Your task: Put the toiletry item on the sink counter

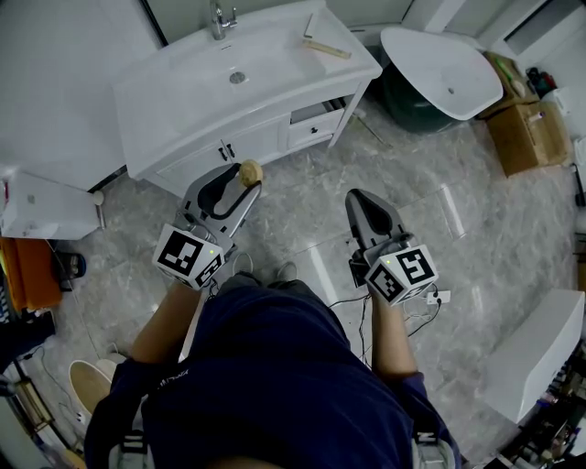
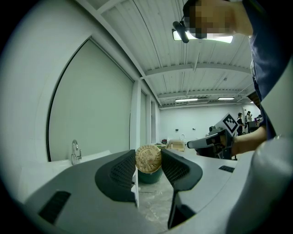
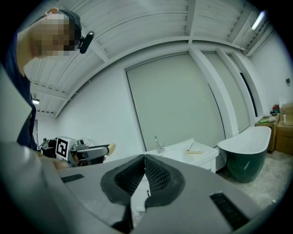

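I am pinching the round toiletry item (image 2: 148, 158) at the very tips of the left gripper (image 1: 244, 186), right gripper (image 3: 144, 160) closed empty; jolting toward the sink counter (image 1: 174, 103) risks dropping it.

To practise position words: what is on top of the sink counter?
A faucet at the back, a wooden stick near the right corner. Back edge out of frame.

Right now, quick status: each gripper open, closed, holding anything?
Left gripper: closed on a round tan disc, held at the jaw tips.
Right gripper: closed, nothing between the jaws.
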{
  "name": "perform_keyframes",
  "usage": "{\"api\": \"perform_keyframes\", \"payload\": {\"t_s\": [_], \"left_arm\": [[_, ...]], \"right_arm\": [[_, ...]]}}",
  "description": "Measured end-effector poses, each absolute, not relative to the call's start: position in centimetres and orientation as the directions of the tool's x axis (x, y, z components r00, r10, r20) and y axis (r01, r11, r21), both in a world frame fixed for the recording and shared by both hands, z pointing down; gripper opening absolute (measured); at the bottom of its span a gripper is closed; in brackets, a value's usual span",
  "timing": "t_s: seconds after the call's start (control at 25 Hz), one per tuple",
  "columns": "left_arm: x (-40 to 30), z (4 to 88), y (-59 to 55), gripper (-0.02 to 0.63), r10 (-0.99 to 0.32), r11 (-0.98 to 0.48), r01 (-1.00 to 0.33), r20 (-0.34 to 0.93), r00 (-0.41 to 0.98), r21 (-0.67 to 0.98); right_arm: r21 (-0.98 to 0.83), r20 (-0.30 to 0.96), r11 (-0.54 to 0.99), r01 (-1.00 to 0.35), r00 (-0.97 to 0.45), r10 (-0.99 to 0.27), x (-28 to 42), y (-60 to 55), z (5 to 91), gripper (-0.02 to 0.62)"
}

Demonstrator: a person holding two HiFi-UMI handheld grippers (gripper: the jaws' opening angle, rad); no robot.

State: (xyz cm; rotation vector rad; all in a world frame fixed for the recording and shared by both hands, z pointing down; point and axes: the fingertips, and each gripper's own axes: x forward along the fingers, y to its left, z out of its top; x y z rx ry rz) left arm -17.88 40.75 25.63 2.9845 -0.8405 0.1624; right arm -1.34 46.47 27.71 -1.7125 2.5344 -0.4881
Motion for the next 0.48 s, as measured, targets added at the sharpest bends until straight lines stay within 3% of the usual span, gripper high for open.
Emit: {"api": "perform_keyframes", "payload": {"t_s": [0.48], "left_arm": [[-15.8, 26.3, 40.3, 0.195, -0.520, -0.851, -0.525, 0.117, 0.846, 0.023]], "right_arm": [[-0.295, 0.147, 0.341, -0.893, -0.395, -0.907, 0.7, 46.0, 28.3, 0.006]]}}
